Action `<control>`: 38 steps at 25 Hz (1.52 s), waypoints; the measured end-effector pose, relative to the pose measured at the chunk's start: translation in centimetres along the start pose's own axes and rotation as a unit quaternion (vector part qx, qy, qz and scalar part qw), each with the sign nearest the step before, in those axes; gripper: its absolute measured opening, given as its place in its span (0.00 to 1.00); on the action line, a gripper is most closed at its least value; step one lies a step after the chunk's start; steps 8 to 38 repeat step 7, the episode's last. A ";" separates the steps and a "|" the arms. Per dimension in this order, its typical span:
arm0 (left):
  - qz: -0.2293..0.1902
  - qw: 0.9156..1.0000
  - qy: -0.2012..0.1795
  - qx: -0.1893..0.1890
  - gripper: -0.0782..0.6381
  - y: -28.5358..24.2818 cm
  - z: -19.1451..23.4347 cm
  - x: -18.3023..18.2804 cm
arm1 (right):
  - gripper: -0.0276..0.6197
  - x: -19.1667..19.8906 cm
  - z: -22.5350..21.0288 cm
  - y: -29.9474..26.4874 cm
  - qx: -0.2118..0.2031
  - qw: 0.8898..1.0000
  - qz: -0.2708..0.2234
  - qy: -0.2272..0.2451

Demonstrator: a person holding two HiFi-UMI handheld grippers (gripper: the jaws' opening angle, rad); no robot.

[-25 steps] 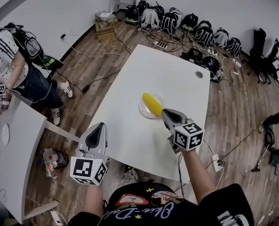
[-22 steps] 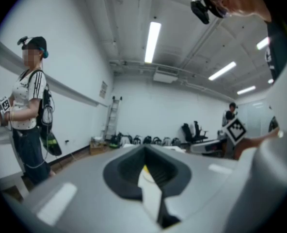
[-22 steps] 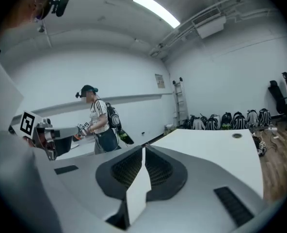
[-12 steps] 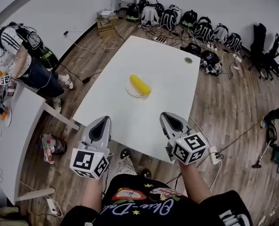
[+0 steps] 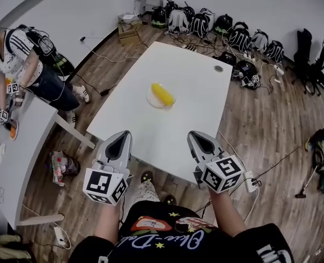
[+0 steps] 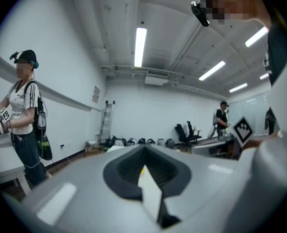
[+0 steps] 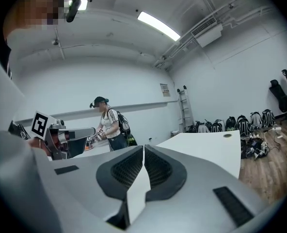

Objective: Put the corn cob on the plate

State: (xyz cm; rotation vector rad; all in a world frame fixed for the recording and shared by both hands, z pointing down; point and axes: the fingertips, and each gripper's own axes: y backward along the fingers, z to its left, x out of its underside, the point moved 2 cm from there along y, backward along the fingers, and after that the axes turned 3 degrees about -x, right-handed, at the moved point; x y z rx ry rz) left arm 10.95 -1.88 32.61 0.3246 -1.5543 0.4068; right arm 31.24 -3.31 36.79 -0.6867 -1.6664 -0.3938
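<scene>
**Corn cob lies on the plate; both claws empty at the near edge**

The corn cob rests on its side on the plate, roughly midway between the near and far edges of the desk and somewhat closer to its left edge. The cob sits slantwise across the plate and touches nothing else. By this lie, the task looks done.

The left claw and the right claw hover side by side over the near edge of the desk, well apart from the plate and pointing roughly level toward it. In each gripper view the two jaws are pressed together with nothing between them.

If the cob needed handling again, it would likely feel light and stiff, with a bumpy kernel surface that gives the pads some bite. Its rounded body could roll or twist out of a weak pinch, so the best hold is probably across the thick middle, jaws square to its long axis. The plate looks thin and perhaps breakable, so pressing down onto it is best avoided.
</scene>
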 end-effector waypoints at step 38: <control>0.031 0.996 -0.081 -0.025 0.11 1.1 -1.2 1.0 | 0.08 0.7 1.0 0.8 -0.013 1.000 0.003 -0.004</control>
